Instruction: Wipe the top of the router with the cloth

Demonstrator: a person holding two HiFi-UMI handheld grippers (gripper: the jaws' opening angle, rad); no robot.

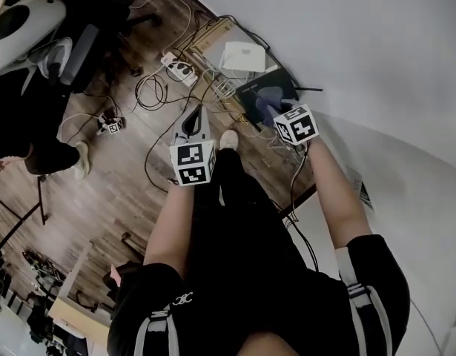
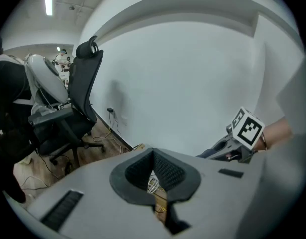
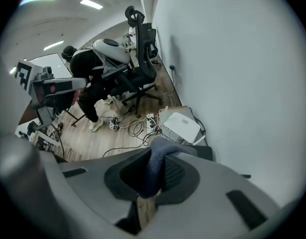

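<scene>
Cloth [image 3: 153, 171], blue and soft, is pinched tight in my right hand-held gripper [image 1: 271, 112]. I hold it down over the top of the dark router [image 1: 251, 93], which sits low by the white wall [image 1: 361, 50]. I cannot tell if the cloth touches it. A white router [image 1: 242, 55] lies just beside the dark one. My left hand-held gripper [image 2: 153, 176] has its jaws close together with nothing in them. It hangs above the wood floor [image 1: 116, 191], apart from the routers.
</scene>
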